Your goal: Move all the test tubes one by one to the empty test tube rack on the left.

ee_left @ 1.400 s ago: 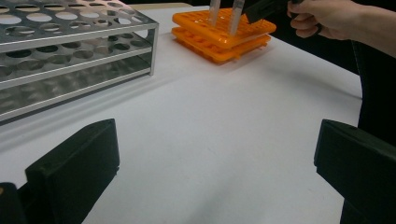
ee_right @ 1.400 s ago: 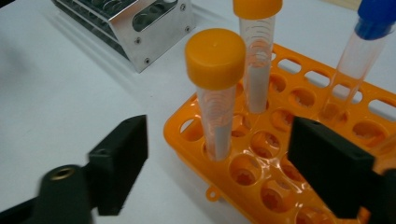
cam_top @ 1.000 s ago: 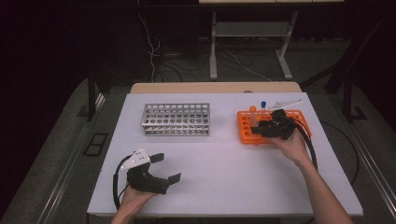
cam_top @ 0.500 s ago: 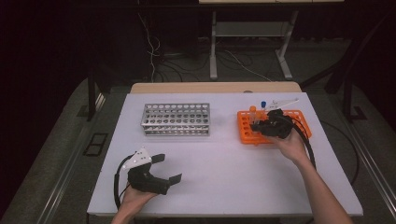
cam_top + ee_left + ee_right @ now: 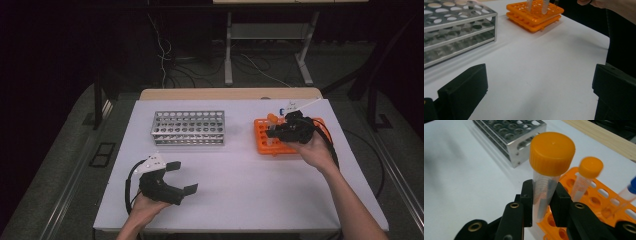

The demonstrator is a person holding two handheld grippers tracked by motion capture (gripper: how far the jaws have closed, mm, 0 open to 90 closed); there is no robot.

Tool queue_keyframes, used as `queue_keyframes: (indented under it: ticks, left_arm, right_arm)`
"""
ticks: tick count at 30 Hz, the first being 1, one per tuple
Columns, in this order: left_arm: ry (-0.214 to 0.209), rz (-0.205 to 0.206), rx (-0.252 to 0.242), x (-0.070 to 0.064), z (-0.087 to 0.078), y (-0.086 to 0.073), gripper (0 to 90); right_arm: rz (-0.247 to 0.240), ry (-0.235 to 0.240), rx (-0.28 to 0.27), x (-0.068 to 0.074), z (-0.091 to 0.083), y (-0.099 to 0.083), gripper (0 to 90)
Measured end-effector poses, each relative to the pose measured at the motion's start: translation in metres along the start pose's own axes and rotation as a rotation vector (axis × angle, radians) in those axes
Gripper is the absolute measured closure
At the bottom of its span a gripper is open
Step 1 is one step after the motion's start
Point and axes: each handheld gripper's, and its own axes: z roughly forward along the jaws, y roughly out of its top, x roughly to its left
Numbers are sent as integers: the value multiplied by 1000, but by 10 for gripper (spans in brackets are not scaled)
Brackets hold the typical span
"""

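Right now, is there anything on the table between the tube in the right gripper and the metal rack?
Nothing visible. The right gripper is shut on the orange-capped tube over the orange rack. Between that and the metal rack lies only bare white table. The left gripper sits open near the front edge, off that path.

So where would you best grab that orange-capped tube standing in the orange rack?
Probably on its clear body just below the cap, where the right gripper holds the orange-capped tube now. The tube stands upright in the orange rack, so the jaws come in level, one on each side. The wider cap above should help stop it slipping down on lifting.
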Motion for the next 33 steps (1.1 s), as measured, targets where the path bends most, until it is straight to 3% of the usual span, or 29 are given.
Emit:
queue_keyframes:
  ticks: [6,19,33]
  left_arm:
    - [-25,23,12,0,3,20,0]
    - [-33,65,53,5,9,57,0]
    - [-69,142,97,4,29,100,0]
  right_arm:
    - [-34,59,9,14,-7,13,739]
    - [-93,123,21,36,-13,28,739]
    - [-169,202,57,59,-6,42,739]
